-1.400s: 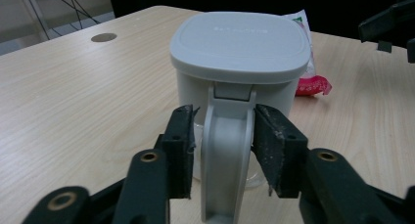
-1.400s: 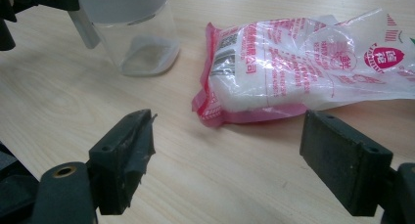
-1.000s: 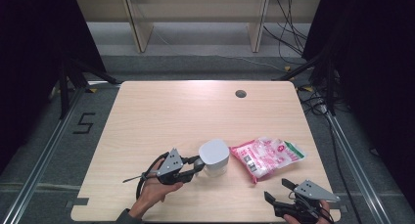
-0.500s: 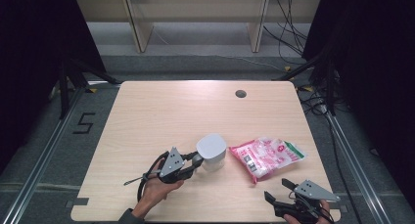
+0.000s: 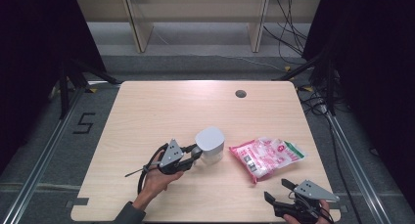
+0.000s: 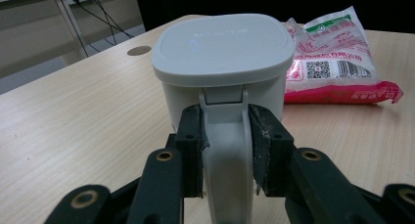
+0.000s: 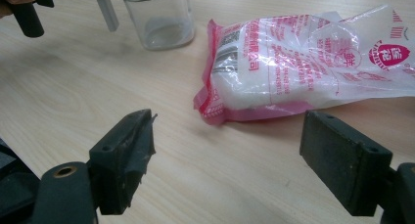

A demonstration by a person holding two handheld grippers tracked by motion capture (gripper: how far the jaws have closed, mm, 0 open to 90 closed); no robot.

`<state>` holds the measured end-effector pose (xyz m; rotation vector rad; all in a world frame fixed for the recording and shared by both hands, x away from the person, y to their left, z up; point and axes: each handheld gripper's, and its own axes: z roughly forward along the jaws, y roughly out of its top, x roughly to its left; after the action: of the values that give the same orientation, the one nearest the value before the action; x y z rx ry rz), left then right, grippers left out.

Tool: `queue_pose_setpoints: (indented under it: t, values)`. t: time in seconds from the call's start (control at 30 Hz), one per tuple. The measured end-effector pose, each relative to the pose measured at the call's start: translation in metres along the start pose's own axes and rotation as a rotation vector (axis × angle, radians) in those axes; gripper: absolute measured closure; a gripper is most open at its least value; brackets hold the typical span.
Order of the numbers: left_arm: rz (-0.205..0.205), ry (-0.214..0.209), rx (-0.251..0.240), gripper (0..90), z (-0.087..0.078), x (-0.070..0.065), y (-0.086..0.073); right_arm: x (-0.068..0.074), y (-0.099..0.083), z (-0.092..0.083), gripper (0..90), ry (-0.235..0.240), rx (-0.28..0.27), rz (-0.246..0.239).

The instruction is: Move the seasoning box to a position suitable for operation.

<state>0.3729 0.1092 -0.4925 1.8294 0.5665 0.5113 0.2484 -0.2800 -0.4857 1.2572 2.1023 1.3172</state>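
A clear container (image 5: 210,145) with a grey lid (image 6: 222,53) stands upright near the table's front middle. Its grey handle (image 6: 225,150) points toward my left gripper (image 5: 195,153), whose jaws are shut on that handle (image 6: 225,131). I cannot tell if the container's base (image 7: 159,35) touches the wood. A pink and white plastic bag (image 5: 266,155) lies flat to the container's right (image 7: 298,62) (image 6: 333,53). My right gripper (image 5: 277,190) is at the front right corner, open (image 7: 230,145), with bare table between its jaws and the bag just beyond them.
The wooden table (image 5: 161,111) has a round cable hole (image 5: 240,93) at the back right. Its front edge is close under both hands. Metal rails and loose cables (image 5: 293,33) run on the floor around it. A shelf frame (image 5: 195,18) stands behind.
The left gripper and the container it grips have shifted slightly up the picture. The right gripper and the bag have stayed where they were.
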Motion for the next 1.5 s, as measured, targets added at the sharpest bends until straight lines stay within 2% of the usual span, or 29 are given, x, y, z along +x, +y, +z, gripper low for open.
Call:
queue_pose_setpoints:
  t: [0.2,0.23,0.3,0.37,0.4,0.43,0.47,0.53,0.57,0.63,0.67,0.7,0.73,0.77,0.87,0.9,0.97,1.03,1.13,1.17,1.27,1.3,1.33,1.5]
  values:
    - [-0.011,0.019,0.003,65.4,0.0,0.006,-0.002,0.0,0.0,0.0,21.2,-0.002,0.001,0.001]
    - [0.012,0.046,0.017,63.9,-0.001,0.008,-0.003,0.0,0.0,0.0,21.2,-0.001,0.001,0.0]
    - [0.031,0.08,0.046,64.4,-0.001,0.009,-0.005,-0.002,0.0,0.0,21.2,0.002,-0.01,-0.031]
    - [-0.003,0.086,0.049,64.2,0.0,0.012,-0.008,-0.003,0.0,0.0,21.2,0.001,-0.012,-0.035]
    - [-0.002,0.092,0.052,64.5,0.0,0.013,-0.009,0.001,0.0,-0.001,21.2,0.005,0.004,0.006]
    - [-0.013,0.101,0.048,64.5,0.001,0.013,-0.01,0.001,0.0,-0.001,21.2,0.005,0.004,0.006]
    - [-0.017,0.128,0.057,65.0,0.001,0.014,-0.011,0.0,0.0,0.0,21.2,0.001,0.002,-0.003]
    - [-0.021,0.137,0.067,65.5,0.001,0.014,-0.011,-0.001,0.0,0.0,21.2,0.005,-0.002,-0.017]
    - [-0.021,0.152,0.072,66.1,0.001,0.015,-0.012,0.001,0.0,-0.001,21.2,0.003,0.006,0.004]
    - [-0.05,0.186,0.063,68.7,0.003,0.016,-0.015,0.0,0.0,0.0,21.2,0.001,0.002,-0.002]
    - [-0.05,0.186,0.063,69.6,0.003,0.016,-0.015,-0.001,0.0,0.0,21.2,0.004,0.0,-0.014]
    - [-0.051,0.206,0.068,69.6,0.002,0.016,-0.015,-0.001,0.0,0.0,21.2,0.004,0.0,-0.014]
    - [-0.061,0.204,0.062,70.3,0.003,0.016,-0.015,-0.001,0.0,0.0,21.2,0.005,0.001,-0.016]
    - [-0.069,0.2,0.063,70.5,0.002,0.017,-0.015,0.001,0.0,-0.001,21.2,0.004,0.01,0.005]
    - [-0.091,0.176,0.051,70.8,0.001,0.019,-0.016,0.001,0.0,-0.001,21.2,0.005,0.006,-0.001]
    - [-0.09,0.176,0.052,70.7,0.001,0.018,-0.016,-0.002,0.0,0.0,21.2,0.001,-0.002,-0.022]
    - [-0.08,0.153,0.053,70.5,-0.001,0.017,-0.016,0.001,0.0,-0.001,21.2,0.005,0.007,0.001]
    - [-0.078,0.145,0.056,70.5,-0.001,0.016,-0.016,-0.002,0.0,0.0,21.2,0.001,0.0,-0.021]
    - [-0.073,0.134,0.054,70.5,-0.001,0.015,-0.016,-0.001,0.0,0.0,21.2,0.005,-0.002,-0.013]
    - [-0.077,0.119,0.049,70.5,0.0,0.014,-0.016,-0.001,0.0,0.0,21.2,0.005,-0.002,-0.013]
    - [-0.064,0.116,0.051,70.4,-0.002,0.013,-0.016,0.0,0.0,0.0,21.2,0.001,0.002,-0.002]
    - [-0.073,0.098,0.05,70.4,-0.002,0.013,-0.017,0.0,0.0,0.0,21.2,0.0,0.003,-0.001]
    - [-0.073,0.098,0.05,70.3,-0.002,0.013,-0.017,0.0,0.0,-0.001,21.2,0.003,0.004,0.005]
    - [-0.065,0.072,0.048,70.3,-0.003,0.011,-0.017,-0.002,0.0,-0.001,21.2,0.006,0.009,-0.005]
